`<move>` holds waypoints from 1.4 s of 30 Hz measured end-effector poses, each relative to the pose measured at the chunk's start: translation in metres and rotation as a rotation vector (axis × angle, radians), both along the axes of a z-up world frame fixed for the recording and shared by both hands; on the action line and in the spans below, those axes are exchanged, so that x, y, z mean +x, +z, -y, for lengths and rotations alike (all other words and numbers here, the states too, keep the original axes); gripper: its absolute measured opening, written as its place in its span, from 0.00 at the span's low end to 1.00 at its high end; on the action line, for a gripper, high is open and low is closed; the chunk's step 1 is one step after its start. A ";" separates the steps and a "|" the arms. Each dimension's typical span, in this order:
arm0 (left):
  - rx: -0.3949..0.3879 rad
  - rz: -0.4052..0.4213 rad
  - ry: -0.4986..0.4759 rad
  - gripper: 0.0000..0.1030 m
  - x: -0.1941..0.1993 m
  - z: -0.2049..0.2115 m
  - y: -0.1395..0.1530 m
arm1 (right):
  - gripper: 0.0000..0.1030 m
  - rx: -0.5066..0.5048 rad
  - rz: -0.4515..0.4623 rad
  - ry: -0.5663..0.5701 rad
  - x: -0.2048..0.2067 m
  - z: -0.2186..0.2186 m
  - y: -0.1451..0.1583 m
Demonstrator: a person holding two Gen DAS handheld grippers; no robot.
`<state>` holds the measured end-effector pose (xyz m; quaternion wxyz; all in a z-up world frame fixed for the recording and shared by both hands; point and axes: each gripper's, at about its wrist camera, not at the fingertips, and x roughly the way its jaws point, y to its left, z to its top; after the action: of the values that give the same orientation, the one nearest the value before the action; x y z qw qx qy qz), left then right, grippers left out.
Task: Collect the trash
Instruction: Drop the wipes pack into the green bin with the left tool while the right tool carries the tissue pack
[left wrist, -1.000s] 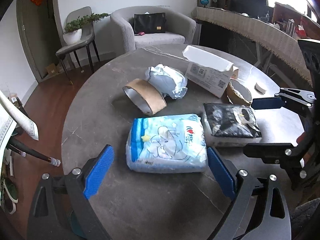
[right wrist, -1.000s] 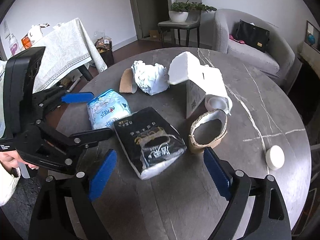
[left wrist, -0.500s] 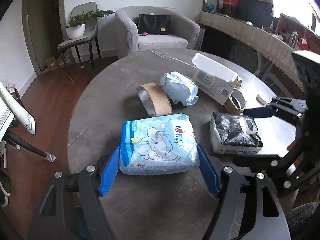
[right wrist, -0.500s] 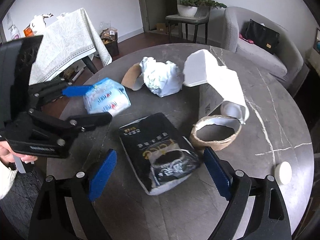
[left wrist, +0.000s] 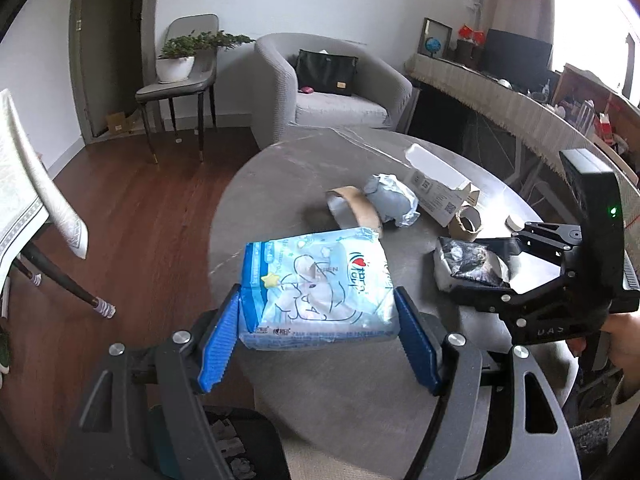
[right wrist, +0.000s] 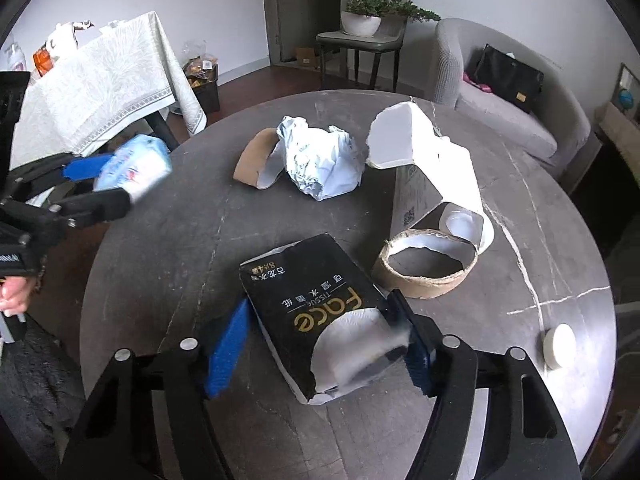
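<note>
My left gripper (left wrist: 318,322) is shut on a light blue tissue pack (left wrist: 318,286) and holds it lifted over the near left edge of the round grey table (left wrist: 344,392). It also shows at the left of the right wrist view (right wrist: 134,166). My right gripper (right wrist: 320,346) is closed against both sides of a black tissue pack (right wrist: 316,312) that lies on the table (right wrist: 168,264); the pack also shows in the left wrist view (left wrist: 466,266).
On the table lie a crumpled pale blue bag (right wrist: 320,162), a brown paper band (right wrist: 256,160), a torn white box (right wrist: 424,168), a cardboard ring (right wrist: 426,266) and a white lid (right wrist: 560,346). An armchair (left wrist: 332,92) stands behind; a dark bin (left wrist: 224,444) sits below my left gripper.
My left gripper closed on the blue pack and lifted it back toward the table's edge. My right gripper moved forward and closed around the black pack.
</note>
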<state>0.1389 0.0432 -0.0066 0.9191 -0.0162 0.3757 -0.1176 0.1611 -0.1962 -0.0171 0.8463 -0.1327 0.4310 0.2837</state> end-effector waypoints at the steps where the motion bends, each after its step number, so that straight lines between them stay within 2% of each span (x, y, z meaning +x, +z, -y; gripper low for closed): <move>1: 0.003 0.000 0.009 0.73 -0.003 -0.003 0.000 | 0.65 0.007 0.005 -0.006 -0.001 -0.001 0.001; 3: -0.001 0.001 0.024 0.73 -0.008 -0.012 0.001 | 0.63 0.020 0.017 -0.015 -0.003 -0.004 0.003; 12: -0.015 0.006 0.092 0.73 -0.037 -0.043 0.004 | 0.62 0.075 0.067 -0.011 -0.024 -0.027 0.012; 19: 0.009 -0.013 0.129 0.73 -0.060 -0.066 -0.008 | 0.62 0.158 0.106 0.013 -0.046 -0.048 0.027; 28: 0.059 -0.121 0.177 0.73 -0.080 -0.096 -0.048 | 0.62 0.227 0.125 0.102 -0.079 -0.090 0.042; 38: 0.111 -0.266 0.193 0.73 -0.088 -0.129 -0.093 | 0.62 0.259 0.094 0.176 -0.086 -0.149 0.040; 42: 0.100 -0.294 0.195 0.75 -0.091 -0.143 -0.103 | 0.62 0.253 0.080 0.203 -0.089 -0.172 0.034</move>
<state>0.0476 0.1863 -0.1101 0.8609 -0.0238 0.5081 -0.0056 0.0719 -0.0244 0.0173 0.8396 -0.0793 0.3422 0.4144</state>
